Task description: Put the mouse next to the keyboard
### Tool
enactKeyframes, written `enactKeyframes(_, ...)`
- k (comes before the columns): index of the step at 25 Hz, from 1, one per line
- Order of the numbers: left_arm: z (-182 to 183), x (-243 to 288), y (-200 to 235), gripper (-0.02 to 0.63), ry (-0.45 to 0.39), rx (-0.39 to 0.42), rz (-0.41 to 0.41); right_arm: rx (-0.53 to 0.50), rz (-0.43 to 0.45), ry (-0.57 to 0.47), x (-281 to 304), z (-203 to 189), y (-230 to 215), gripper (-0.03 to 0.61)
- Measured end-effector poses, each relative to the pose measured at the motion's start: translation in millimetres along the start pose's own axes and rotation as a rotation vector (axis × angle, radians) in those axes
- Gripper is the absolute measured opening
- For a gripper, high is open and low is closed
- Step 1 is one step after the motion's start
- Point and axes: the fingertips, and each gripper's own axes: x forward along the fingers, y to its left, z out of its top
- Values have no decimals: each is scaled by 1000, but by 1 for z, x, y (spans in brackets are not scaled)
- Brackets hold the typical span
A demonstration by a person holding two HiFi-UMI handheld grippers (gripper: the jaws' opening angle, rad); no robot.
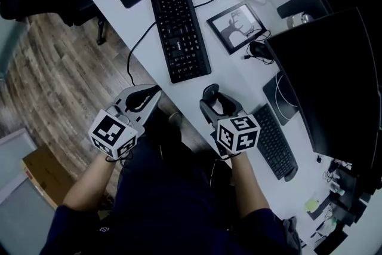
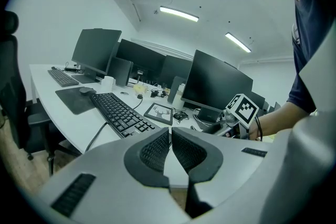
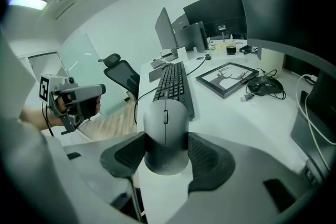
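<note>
Your right gripper (image 3: 166,140) has its jaws spread wide around the mouse (image 3: 165,126). One pad presses on each flank, so the mouse sits gripped between them, wheel up and nose pointing away from you. The jaws hold it over the near edge of the bench (image 3: 231,118); whether its underside touches the surface you cannot tell.

Ahead of those jaws and a little to their left lies the keyboard (image 3: 173,81), running lengthwise away from them and apart from the mouse. Ahead and to their right sits a frame (image 3: 228,78), with a corded mouse (image 3: 265,84) just beyond it, further right.

Your left gripper (image 2: 170,131) has its jaws closed, the pads meeting at their tips with nothing between them. It hangs off the bench edge, over the floor (image 1: 59,63). From these jaws the keyboard lies ahead and to the left, and your right gripper stands off to their right.
</note>
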Motion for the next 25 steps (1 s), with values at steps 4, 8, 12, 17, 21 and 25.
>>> enactKeyframes(4,-4,3,5,43,9,-7,-7,-36,-19,38,9,-6,-2,255)
enactKeyframes(8,-5,4,8,43,10,-13,-10,-102,-52,74,14,-10,-4,255)
enactKeyframes(12,-7,3,11,43,12,-19,-9,-123,-65,95,18,-13,-5,255)
enactKeyframes(17,-10,1,13,43,10,-29,-8,-153,-84,118,21,-16,-7,255)
enactKeyframes(21,-11,-1,15,43,8,-33,-2,-188,-98,143,23,-19,-7,255)
enactKeyframes(25,-13,-2,16,43,7,-38,-2,-216,-113,163,28,-22,-7,255)
